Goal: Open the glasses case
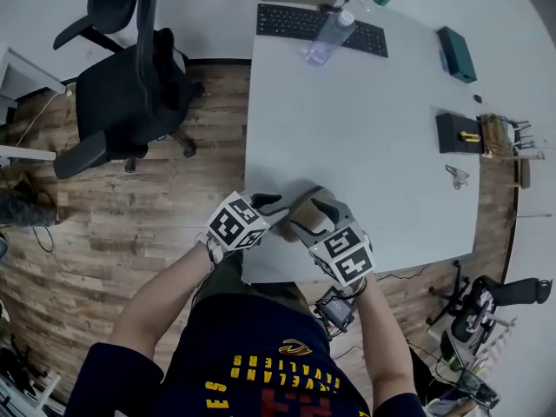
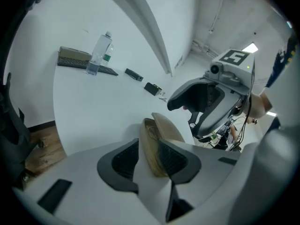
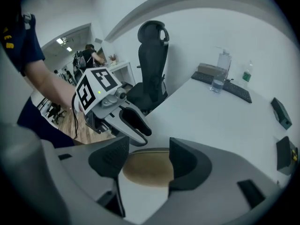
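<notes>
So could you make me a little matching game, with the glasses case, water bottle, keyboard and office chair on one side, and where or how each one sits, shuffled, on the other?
Things:
1. glasses case
2. water bottle
3. keyboard
4. office chair

Descriptions:
A. black, on the wooden floor
B. clear, standing upright
C. tan, at the near edge of the table
D. flat, along the far edge of the table

Pairs: 1-C, 2-B, 3-D, 4-A.
</notes>
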